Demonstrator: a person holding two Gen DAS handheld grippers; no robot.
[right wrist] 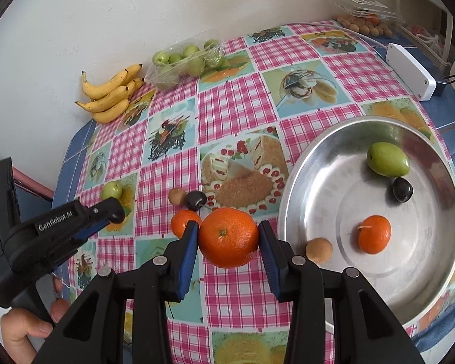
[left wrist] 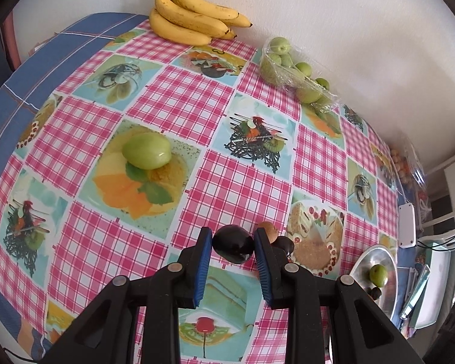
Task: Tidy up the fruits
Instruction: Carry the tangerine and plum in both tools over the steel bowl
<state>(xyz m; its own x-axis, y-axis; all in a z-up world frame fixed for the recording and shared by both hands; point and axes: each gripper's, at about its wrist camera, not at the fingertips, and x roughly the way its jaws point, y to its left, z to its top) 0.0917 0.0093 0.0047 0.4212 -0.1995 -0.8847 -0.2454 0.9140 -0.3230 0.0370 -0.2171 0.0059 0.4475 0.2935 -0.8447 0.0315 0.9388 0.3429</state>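
The left gripper (left wrist: 233,244) is clamped on a dark plum (left wrist: 233,248), lifted off the checked tablecloth (left wrist: 197,97). The right gripper (right wrist: 228,236) squeezes a big orange (right wrist: 228,237) between its blue pads (metal bowl (right wrist: 303,182) just right of it, another mandarin (right wrist: 183,222) behind its left finger).

Bananas (right wrist: 110,98) and tray of small fruit (right wrist: 186,60) along the counter's (right wrist: 233,106) wall edge; metal bowl (right wrist: 303,182) at its right edge, holding four fruits. Kiwi (right wrist: 177,196) and plum (right wrist: 196,200) mid-counter, touching.
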